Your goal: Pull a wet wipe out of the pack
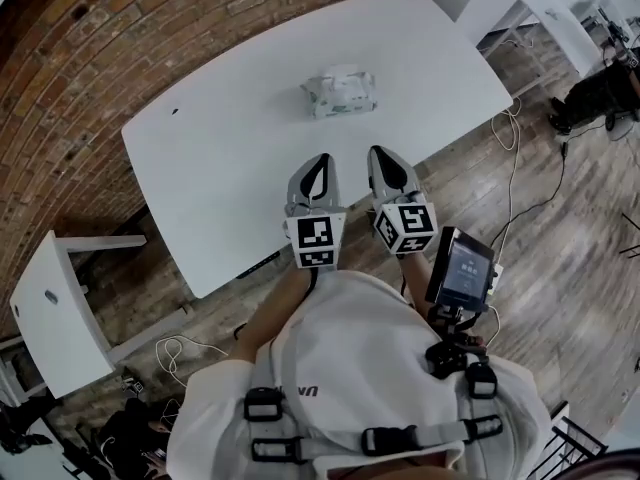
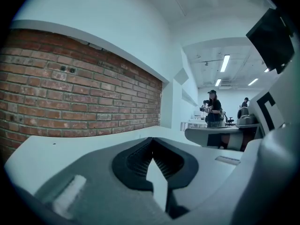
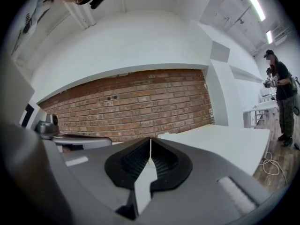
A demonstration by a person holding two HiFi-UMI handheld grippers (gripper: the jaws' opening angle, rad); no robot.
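Head view puts the left gripper (image 1: 321,160) and the right gripper (image 1: 380,153) side by side above the near part of the white table (image 1: 220,178). Both point toward the pack of wet wipes (image 1: 341,92), which lies well ahead of them near the table's middle, touched by neither. Each gripper view shows its jaws pressed together with nothing between them. Jaws that reach the pack closed would probably just shove it across the smooth top. The pack looks soft and light, so a one-gripper pull with nothing pinning it could lift or drag the whole pack, and too deep a pinch might bring out several wipes. Whether its flap is open is too small to tell. Counted: two grippers, one pack, one table beneath it, and one smaller white table (image 1: 50,308) at the left.
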